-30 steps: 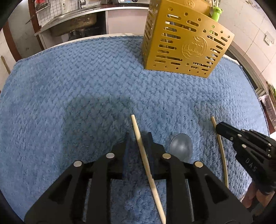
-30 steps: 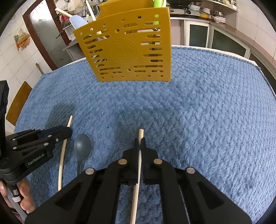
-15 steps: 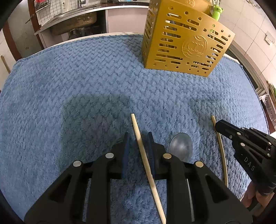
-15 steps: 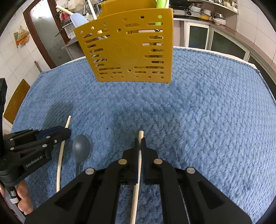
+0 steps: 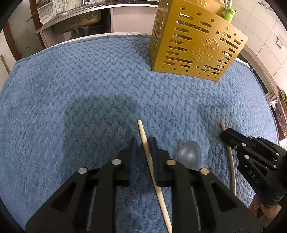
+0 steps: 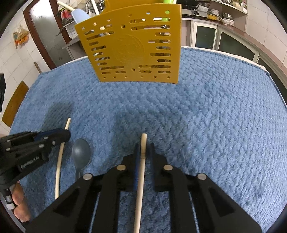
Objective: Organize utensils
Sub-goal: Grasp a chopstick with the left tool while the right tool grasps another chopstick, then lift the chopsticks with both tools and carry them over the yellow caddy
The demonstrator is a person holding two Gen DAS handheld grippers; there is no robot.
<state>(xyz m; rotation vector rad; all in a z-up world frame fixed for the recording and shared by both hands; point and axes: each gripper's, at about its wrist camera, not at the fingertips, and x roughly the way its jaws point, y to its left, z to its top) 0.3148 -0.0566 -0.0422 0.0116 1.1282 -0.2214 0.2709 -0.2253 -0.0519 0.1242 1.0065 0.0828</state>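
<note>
The left tool (image 5: pixel 143 148) straddles one pale chopstick (image 5: pixel 145 143): the stick touches the right-hand pad while a gap shows on the other side, so its jaws stand partly closed and have not yet pinched it. The right tool (image 6: pixel 143 152) likewise brackets a second chopstick (image 6: pixel 142 161), which rests against the blue left pad with a gap on the other side; it too looks short of a firm hold. Both sticks lie on the blue towel (image 5: pixel 89 89) covering the counter, well short of the yellow utensil holder (image 6: pixel 134 50), and each long axis runs roughly along its tool's fingers, tips pointing toward the holder. That alignment is what the coming move turns on: closing should catch each stick lengthwise, ready to be carried forward and stood up in the holder. A grey spoon (image 6: pixel 80 152) lies between the two chopsticks, bowl toward the holder, just beside the left tool's stick. The right tool sits more squarely before the holder's face and is probably nearer. The holder already contains some utensils, including something green (image 5: pixel 229 13).
</note>
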